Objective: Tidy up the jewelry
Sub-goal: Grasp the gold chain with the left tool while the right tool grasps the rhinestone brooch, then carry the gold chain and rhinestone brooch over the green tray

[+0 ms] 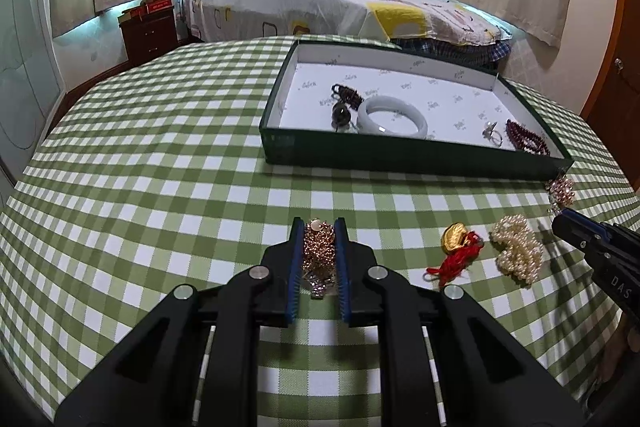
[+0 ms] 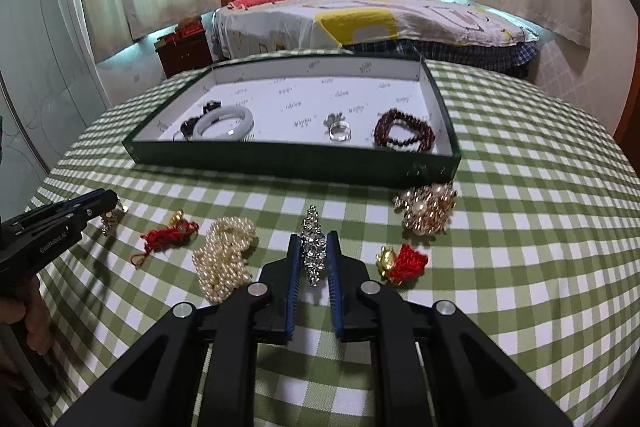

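My left gripper (image 1: 319,227) is shut on a rose-gold beaded piece (image 1: 318,247) just above the checked cloth. My right gripper (image 2: 313,239) is shut on a silver rhinestone piece (image 2: 313,251). A dark green tray (image 1: 400,153) with a white lining holds a white jade bangle (image 1: 392,115), dark beads (image 1: 348,95), a ring (image 1: 494,135) and a garnet bead bracelet (image 1: 526,139). It also shows in the right wrist view (image 2: 280,159). On the cloth lie a pearl strand (image 2: 224,263), a gold charm on red cord (image 2: 168,235), a second one (image 2: 402,263) and a gold-and-pearl cluster (image 2: 426,207).
The table has a green-and-white checked cloth (image 1: 160,167). A bed (image 1: 320,3) and a dark nightstand (image 1: 148,31) stand beyond its far edge. The right gripper's body (image 1: 600,247) enters the left wrist view at right; the left gripper's body (image 2: 52,223) enters the right wrist view at left.
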Available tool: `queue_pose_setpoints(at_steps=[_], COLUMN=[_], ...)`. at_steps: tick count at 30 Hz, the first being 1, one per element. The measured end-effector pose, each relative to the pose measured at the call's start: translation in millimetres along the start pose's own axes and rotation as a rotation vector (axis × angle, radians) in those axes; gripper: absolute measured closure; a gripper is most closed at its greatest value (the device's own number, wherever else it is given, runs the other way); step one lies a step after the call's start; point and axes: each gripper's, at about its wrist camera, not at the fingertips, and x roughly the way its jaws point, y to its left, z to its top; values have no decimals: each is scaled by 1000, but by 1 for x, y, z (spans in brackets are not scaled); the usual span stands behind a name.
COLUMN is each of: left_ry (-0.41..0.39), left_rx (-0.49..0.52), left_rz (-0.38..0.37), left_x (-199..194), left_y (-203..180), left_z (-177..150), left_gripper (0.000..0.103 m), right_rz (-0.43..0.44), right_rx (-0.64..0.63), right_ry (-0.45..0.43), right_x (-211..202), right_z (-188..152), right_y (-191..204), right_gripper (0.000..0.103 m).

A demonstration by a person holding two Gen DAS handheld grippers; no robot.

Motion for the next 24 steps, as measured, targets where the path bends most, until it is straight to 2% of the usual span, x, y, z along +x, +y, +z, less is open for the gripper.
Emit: queue_pose_setpoints(at_steps=[6,13,19,24], left_ry=[-27,-84,-143,-163], left_rx=[-11,5,37,46], left_rz=[-34,-94,-124,-138], left_x=[-11,-18,-10,9], left_y=[-6,-28,-50,-64], left_z=[12,46,79,100], left_gripper=[88,88,88,88], right_rz=[12,6,-1,-3], right_rx=[13,9,13,29], right_ry=[-32,-100,-156,-175], right_x=[-7,-15,-9,8], right_z=[11,39,67,90], right_y=[-1,-5,-12,-18], right_gripper=[89,89,89,89])
